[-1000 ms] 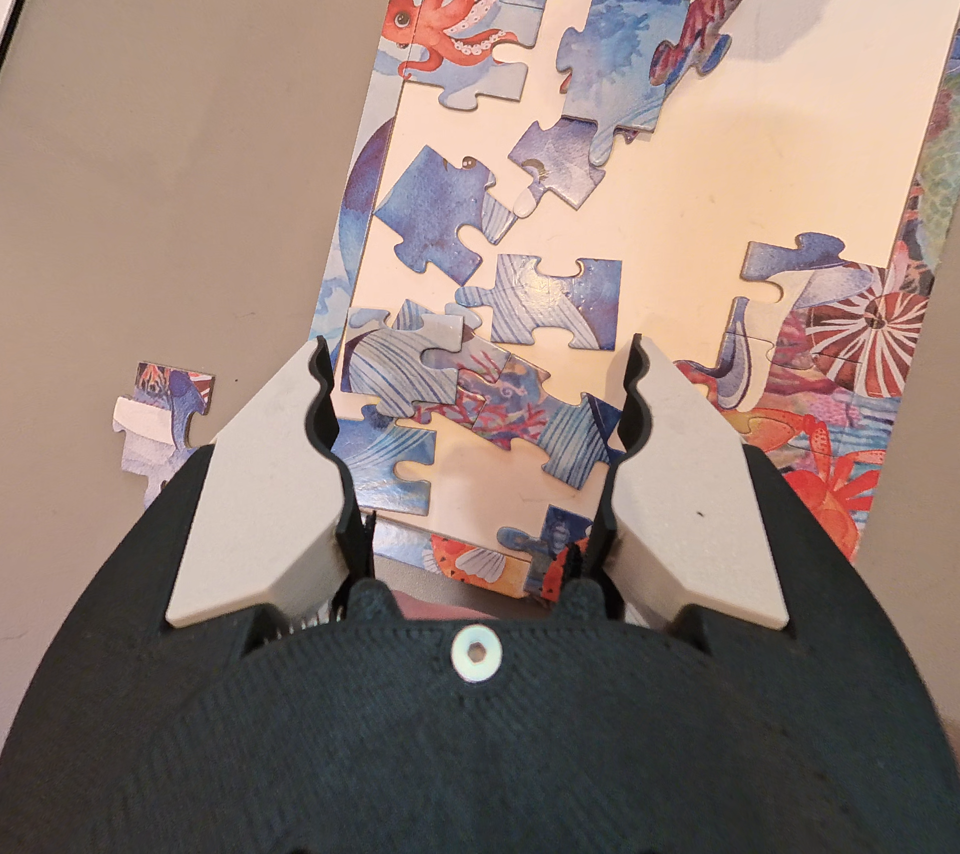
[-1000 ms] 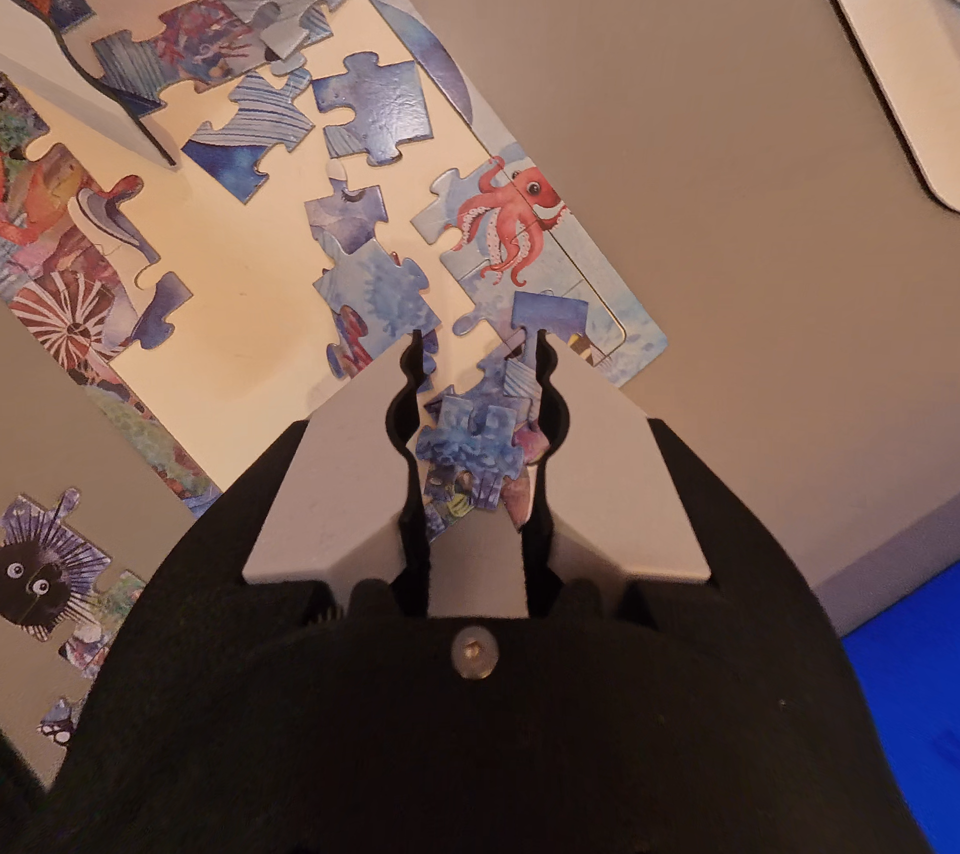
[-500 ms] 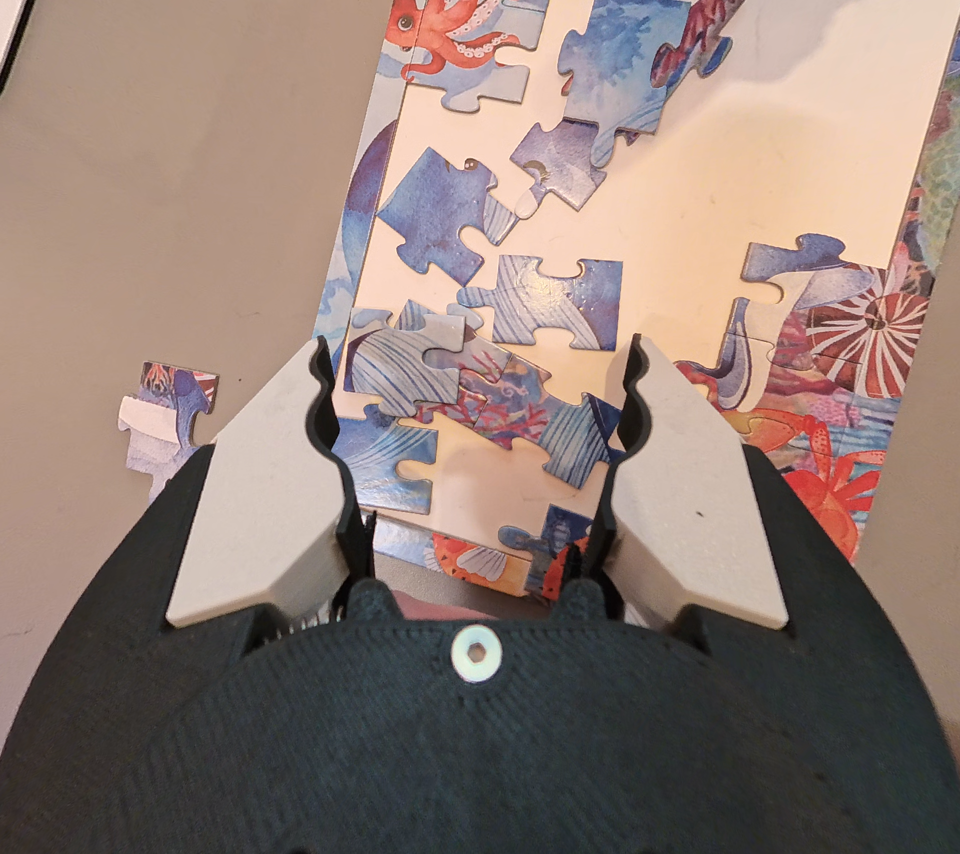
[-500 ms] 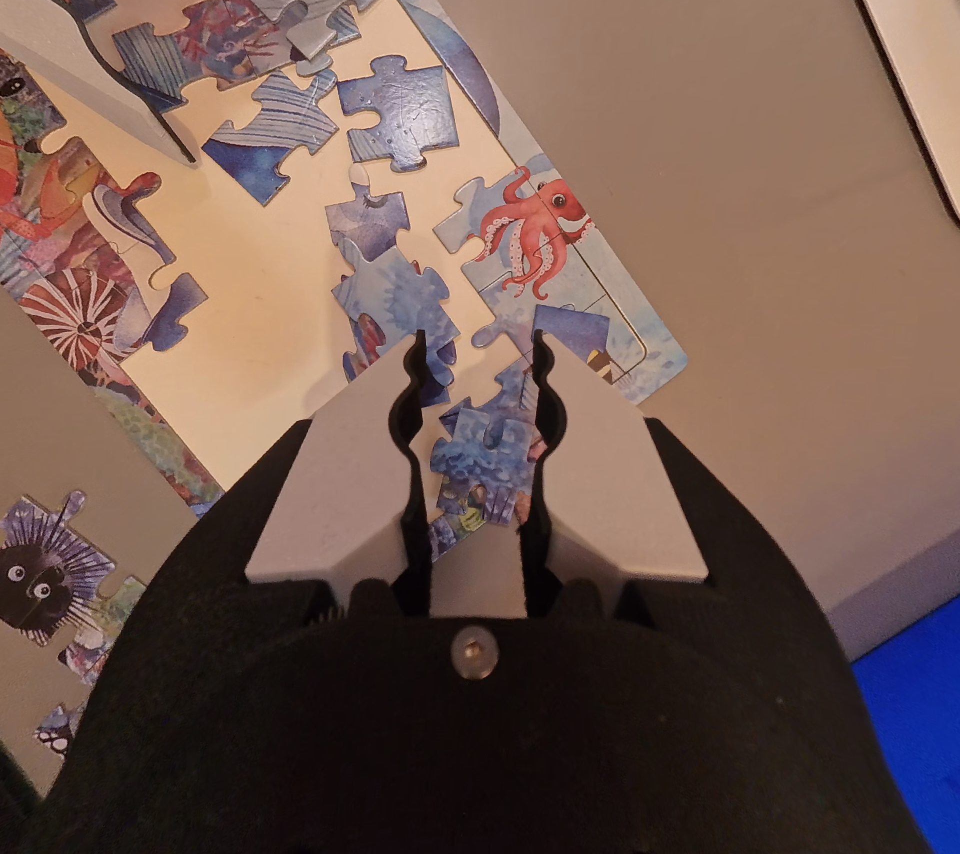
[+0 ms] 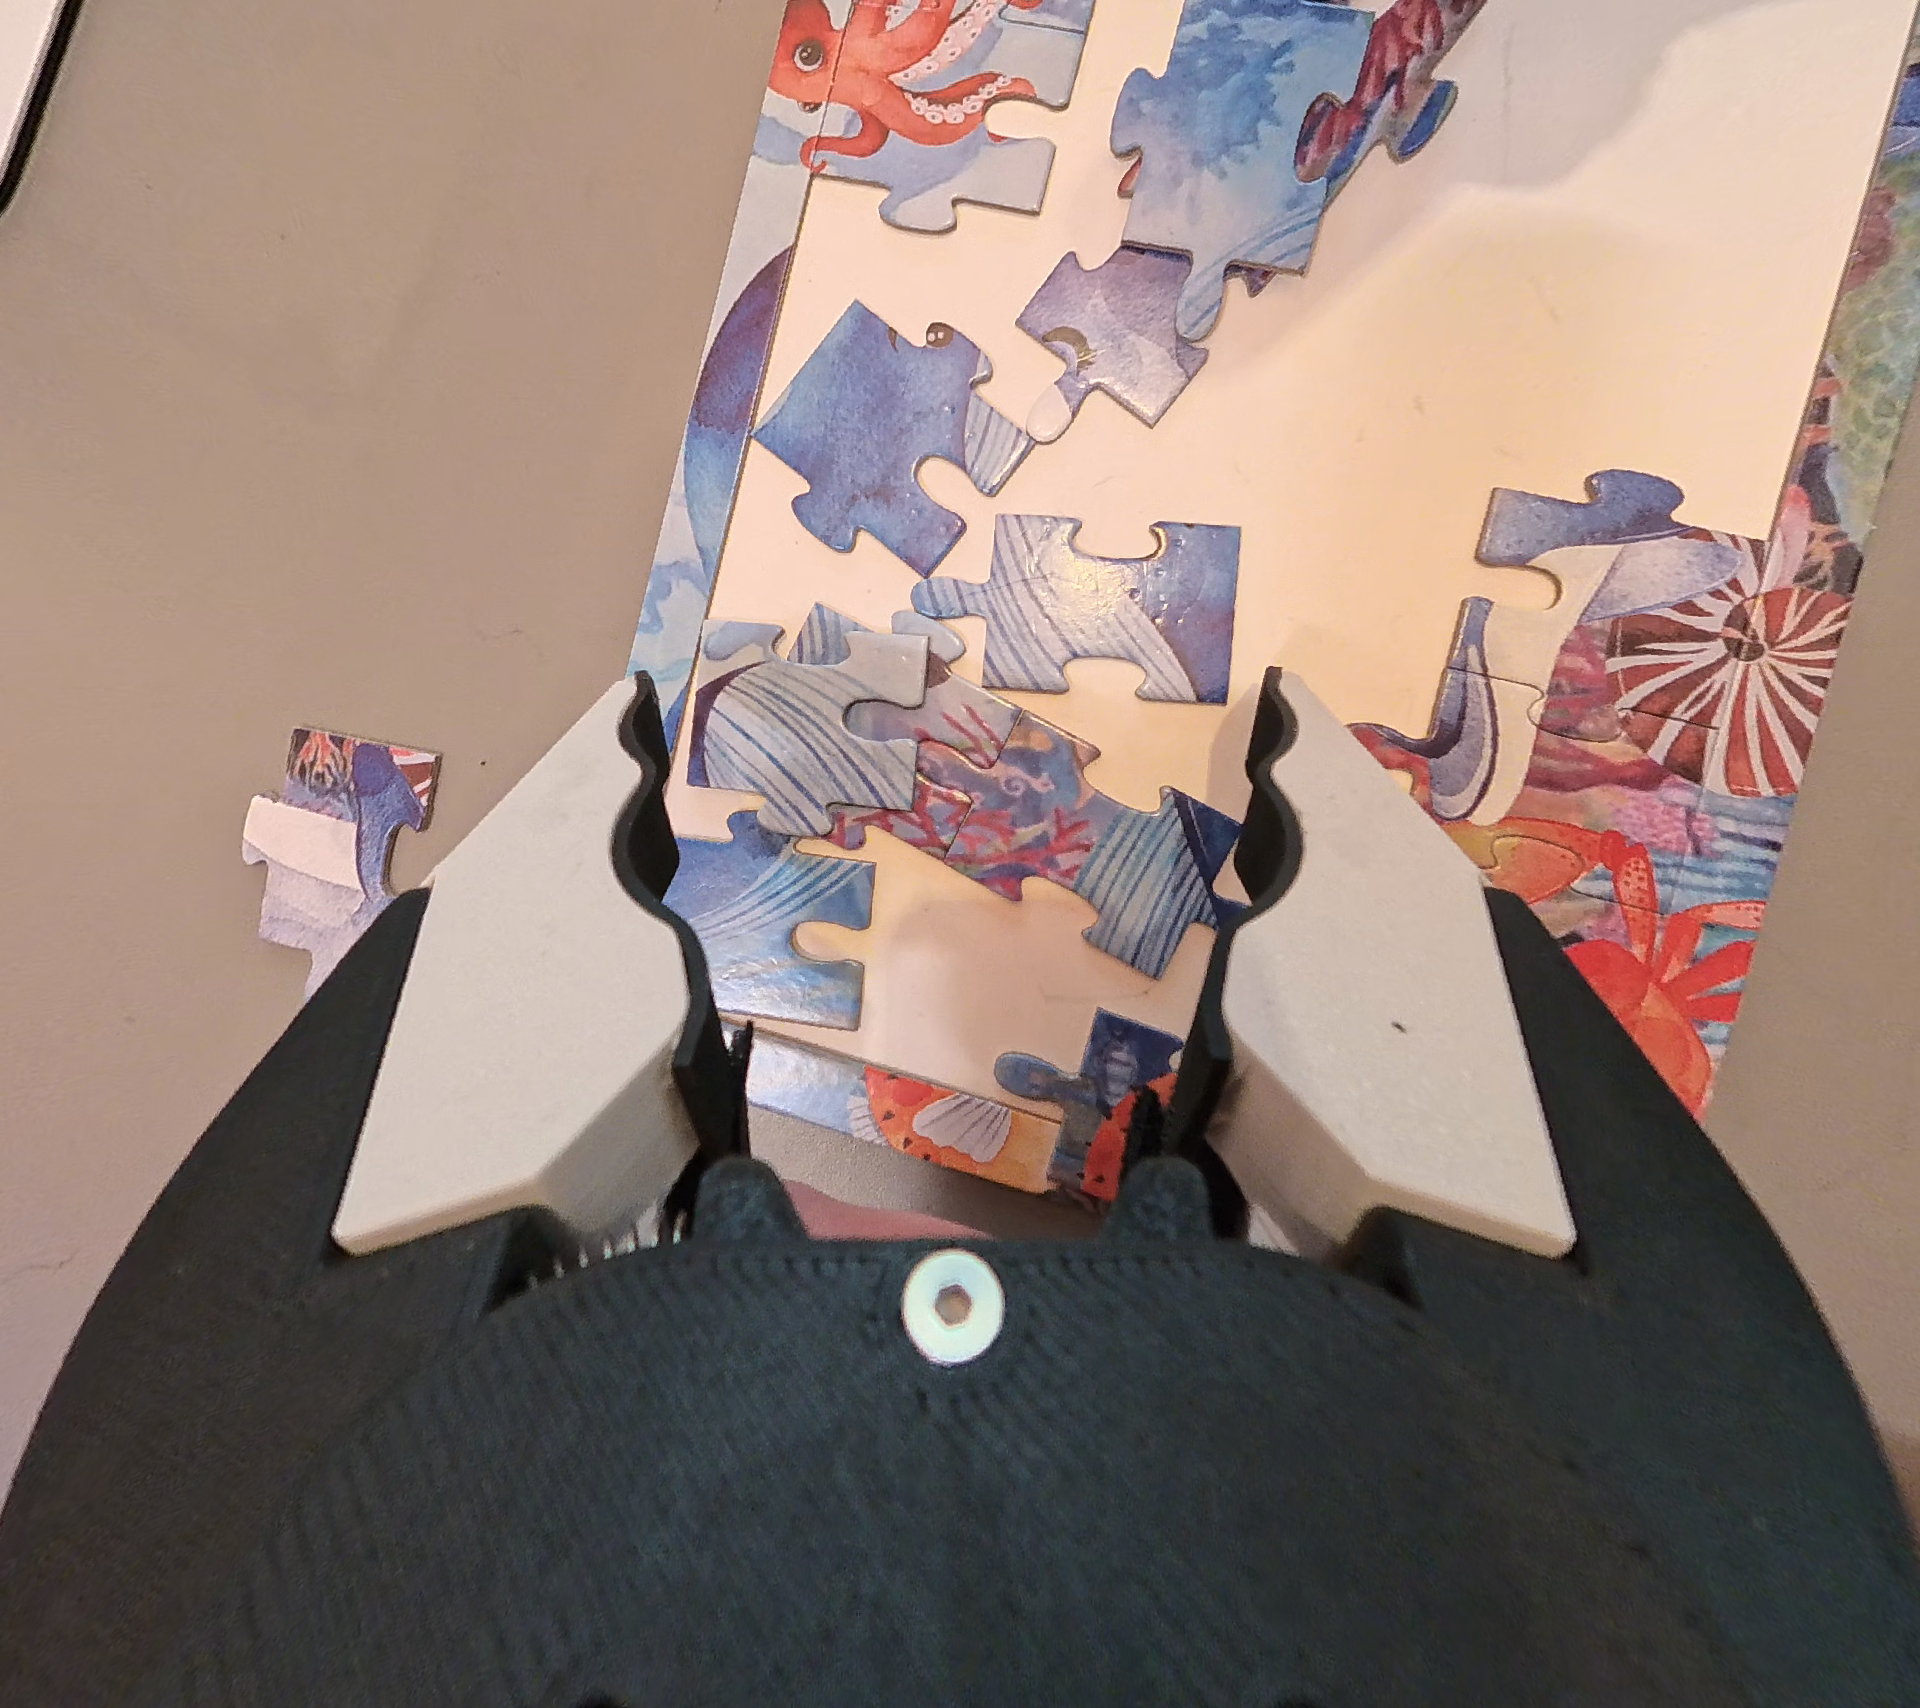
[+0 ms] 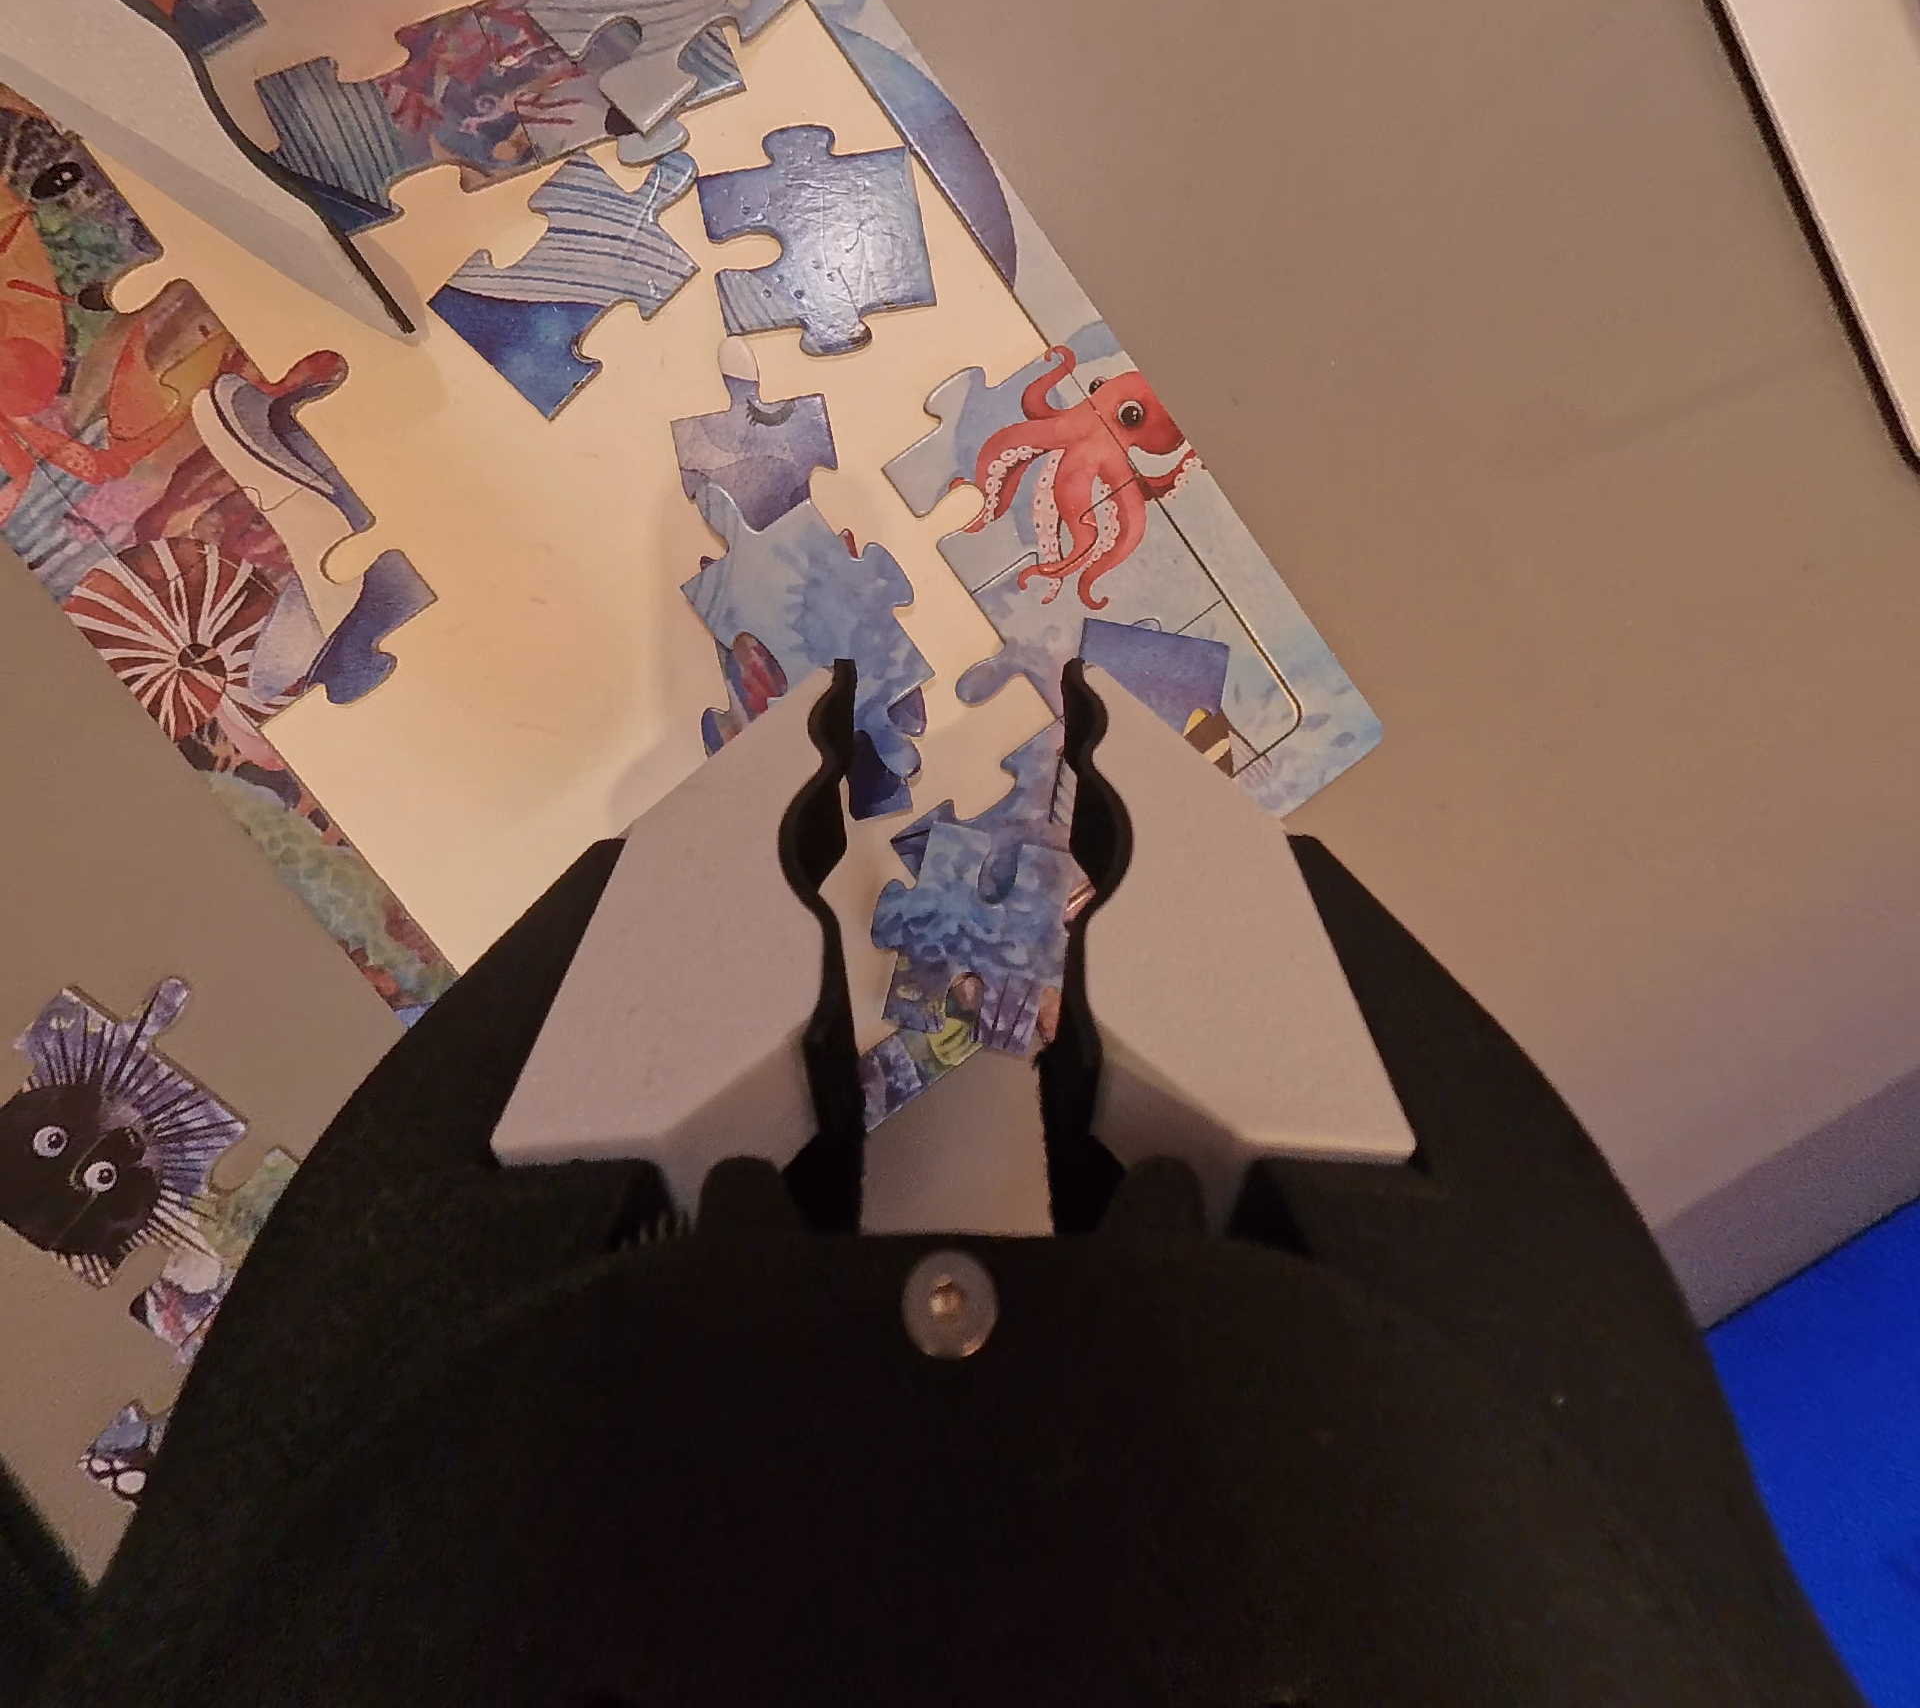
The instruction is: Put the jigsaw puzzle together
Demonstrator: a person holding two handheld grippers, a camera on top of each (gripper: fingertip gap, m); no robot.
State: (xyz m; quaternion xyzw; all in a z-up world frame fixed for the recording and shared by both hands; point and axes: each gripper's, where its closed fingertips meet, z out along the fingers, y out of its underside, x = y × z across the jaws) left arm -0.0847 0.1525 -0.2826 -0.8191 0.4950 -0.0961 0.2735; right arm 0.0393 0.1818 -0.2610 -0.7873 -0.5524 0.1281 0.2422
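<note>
Cardboard puzzle tray (image 5: 1351, 370) is mostly bare: loose blue pieces (image 5: 1101, 609) below my wide-open, empty left claw (image 5: 956, 702). Octopus pieces (image 6: 1081, 474) sit seated at its edge. My right claw (image 6: 951, 671), partly open, straddles a blue piece (image 6: 977, 920); whether it grips, I cannot tell.

It looks like an indoor work or play corner, though which kind of room I cannot tell. A plain grey-beige table (image 6: 1455, 308) carries a children's sea-themed jigsaw tray (image 5: 1351, 432), with loose pieces beside it. A white board with a dark edge (image 6: 1787, 100) lies at the table's far side, and a bright blue floor (image 6: 1829, 1346) shows beyond the table's edge. Warm lamp-like light glares off the tray.
</note>
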